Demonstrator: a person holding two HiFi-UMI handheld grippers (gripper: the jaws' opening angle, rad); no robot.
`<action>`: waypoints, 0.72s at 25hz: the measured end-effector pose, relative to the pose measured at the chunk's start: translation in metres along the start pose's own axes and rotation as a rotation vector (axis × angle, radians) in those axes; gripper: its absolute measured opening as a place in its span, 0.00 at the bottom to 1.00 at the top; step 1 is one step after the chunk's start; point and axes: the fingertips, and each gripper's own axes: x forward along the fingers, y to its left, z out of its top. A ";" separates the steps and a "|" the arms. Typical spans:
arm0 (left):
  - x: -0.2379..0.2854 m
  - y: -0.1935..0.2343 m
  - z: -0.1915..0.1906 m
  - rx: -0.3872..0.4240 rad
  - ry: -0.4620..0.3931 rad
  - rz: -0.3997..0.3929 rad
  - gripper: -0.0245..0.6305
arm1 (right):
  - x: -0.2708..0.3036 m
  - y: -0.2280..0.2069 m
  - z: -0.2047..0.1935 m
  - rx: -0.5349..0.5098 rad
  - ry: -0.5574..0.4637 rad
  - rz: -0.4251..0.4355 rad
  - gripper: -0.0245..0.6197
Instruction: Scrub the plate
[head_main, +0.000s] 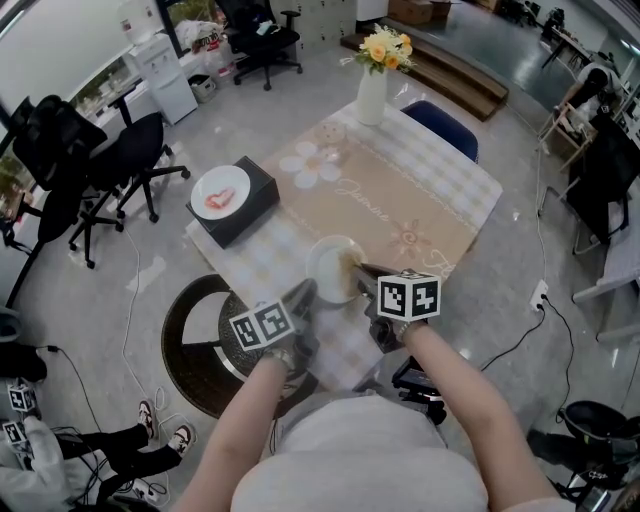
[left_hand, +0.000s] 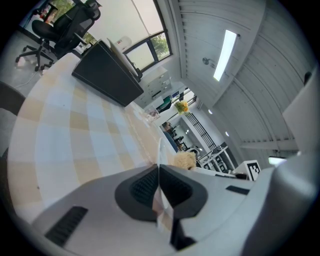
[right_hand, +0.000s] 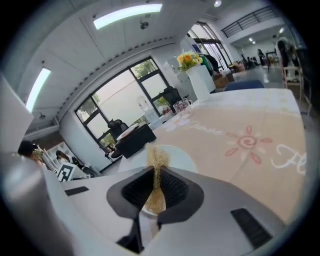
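The white plate (head_main: 328, 268) lies near the tabletop's (head_main: 430, 195) front edge, its left rim pinched in the left gripper's (head_main: 304, 293) closed jaws. The right gripper's (head_main: 364, 273) jaws clamp a tan scrubber (right_hand: 156, 160) against the plate's right side. A black box (head_main: 250, 215) and a flower vase (head_main: 371, 95) stand beyond the plate, well apart from it.

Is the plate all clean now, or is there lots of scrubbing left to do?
Gripping is done: the left tongs are shut on the rim of the plate, the right tongs on a tan scrubber. In hand: the scrubber is at that plate. Left: I can't tell how clean it is. A second plate with a red smear sits on the black box.
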 end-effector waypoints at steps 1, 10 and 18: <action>0.000 0.000 0.000 -0.001 0.000 0.000 0.06 | 0.001 0.005 -0.002 0.028 0.003 0.021 0.10; 0.000 0.000 0.001 -0.007 0.005 -0.005 0.06 | 0.016 0.033 -0.017 0.193 0.063 0.105 0.10; 0.000 0.001 0.000 -0.014 0.009 -0.007 0.06 | 0.027 0.038 -0.034 0.397 0.103 0.121 0.10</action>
